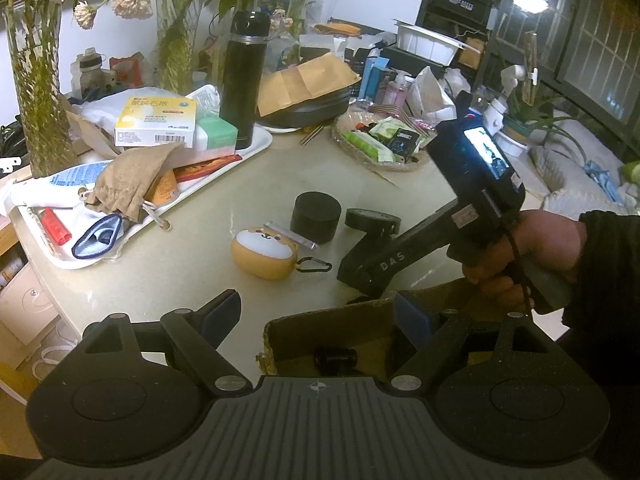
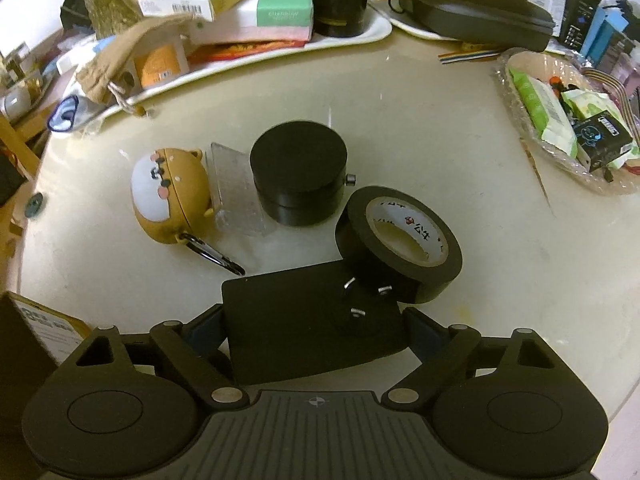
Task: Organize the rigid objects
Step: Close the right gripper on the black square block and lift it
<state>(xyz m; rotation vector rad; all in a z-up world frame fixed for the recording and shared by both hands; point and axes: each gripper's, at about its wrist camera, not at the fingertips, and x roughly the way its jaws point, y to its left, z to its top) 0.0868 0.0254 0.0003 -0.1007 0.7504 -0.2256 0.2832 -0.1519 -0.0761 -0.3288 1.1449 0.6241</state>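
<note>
In the right wrist view a black power adapter [image 2: 296, 328] with three prongs fills the gap of my right gripper [image 2: 312, 328], whose pads lie against both of its ends. A black tape roll [image 2: 400, 244] leans on the adapter's far corner. Beyond stand a black round tin [image 2: 298, 178], a clear plastic piece [image 2: 236, 192] and a dog-shaped case [image 2: 172, 196] with a carabiner. In the left wrist view my left gripper [image 1: 318, 314] hangs open over the near rim of a cardboard box [image 1: 328, 320] holding a small black item [image 1: 335, 358]. The right gripper [image 1: 364, 276] points down behind the box.
A white tray [image 1: 80, 262] at the left carries boxes, a cloth pouch and a tall black flask [image 1: 244, 80]. A wicker basket [image 1: 384, 164] of packets sits at the right. Plant vases line the back. A person's hand [image 1: 548, 240] holds the right gripper's handle.
</note>
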